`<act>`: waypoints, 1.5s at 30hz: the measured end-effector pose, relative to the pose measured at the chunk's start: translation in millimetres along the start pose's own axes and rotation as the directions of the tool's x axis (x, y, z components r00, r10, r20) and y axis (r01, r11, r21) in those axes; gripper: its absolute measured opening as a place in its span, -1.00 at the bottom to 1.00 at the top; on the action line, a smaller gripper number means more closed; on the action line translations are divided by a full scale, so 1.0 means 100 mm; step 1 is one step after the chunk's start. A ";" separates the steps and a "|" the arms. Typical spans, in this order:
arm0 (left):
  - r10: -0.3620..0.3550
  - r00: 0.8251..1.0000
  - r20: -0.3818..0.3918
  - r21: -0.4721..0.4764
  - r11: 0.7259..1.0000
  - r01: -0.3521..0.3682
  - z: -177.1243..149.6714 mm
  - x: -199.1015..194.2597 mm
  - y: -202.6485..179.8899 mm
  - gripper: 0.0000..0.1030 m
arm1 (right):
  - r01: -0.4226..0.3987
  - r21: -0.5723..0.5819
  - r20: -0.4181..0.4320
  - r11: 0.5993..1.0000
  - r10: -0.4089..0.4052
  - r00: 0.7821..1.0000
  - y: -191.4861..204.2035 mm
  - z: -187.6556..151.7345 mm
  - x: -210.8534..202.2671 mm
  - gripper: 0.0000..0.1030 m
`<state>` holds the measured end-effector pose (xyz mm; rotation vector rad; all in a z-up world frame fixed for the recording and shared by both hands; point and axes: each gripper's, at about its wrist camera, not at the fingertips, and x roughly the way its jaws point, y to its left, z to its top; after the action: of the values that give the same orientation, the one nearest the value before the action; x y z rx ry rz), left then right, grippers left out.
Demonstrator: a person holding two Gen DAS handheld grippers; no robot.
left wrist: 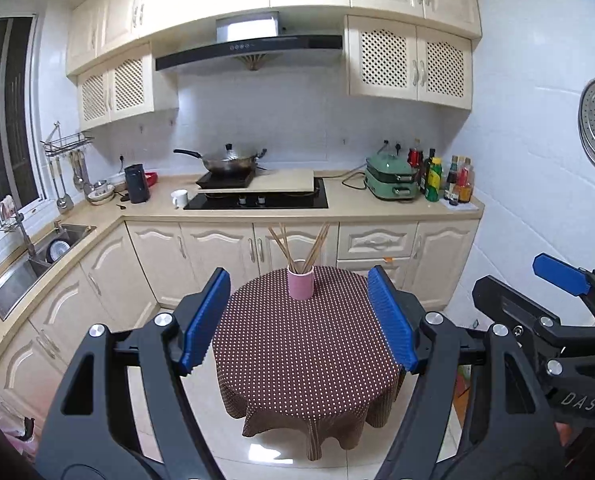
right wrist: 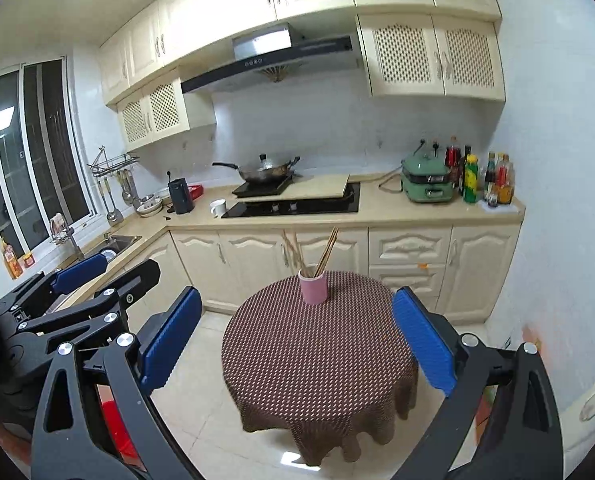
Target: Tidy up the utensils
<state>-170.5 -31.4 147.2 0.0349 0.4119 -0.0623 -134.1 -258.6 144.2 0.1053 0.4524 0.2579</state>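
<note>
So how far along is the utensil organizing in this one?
Looks finished or nearly so: the chopsticks all stand in the pink cup on the dotted tablecloth, and no loose utensils show on it. Nothing is in hand: the left claw and right claw are both open, empty, and held back from the table. Nothing visibly remains.
</note>
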 end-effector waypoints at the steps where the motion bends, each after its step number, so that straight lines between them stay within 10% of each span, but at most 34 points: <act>1: 0.000 1.000 0.007 -0.004 1.000 0.000 0.03 -0.04 0.00 0.37 | -0.006 -0.006 0.007 1.000 0.006 1.000 0.00 0.02 -0.04 0.81; 45: 0.089 0.979 0.185 -0.024 0.996 -0.086 0.16 -1.08 -0.13 0.45 | 0.048 -0.055 0.128 0.997 -0.040 0.991 0.14 0.20 -0.87 0.82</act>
<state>-263.7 -39.1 205.1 0.0310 0.2236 0.0242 -203.6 -269.6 200.6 0.0543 0.3206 0.2194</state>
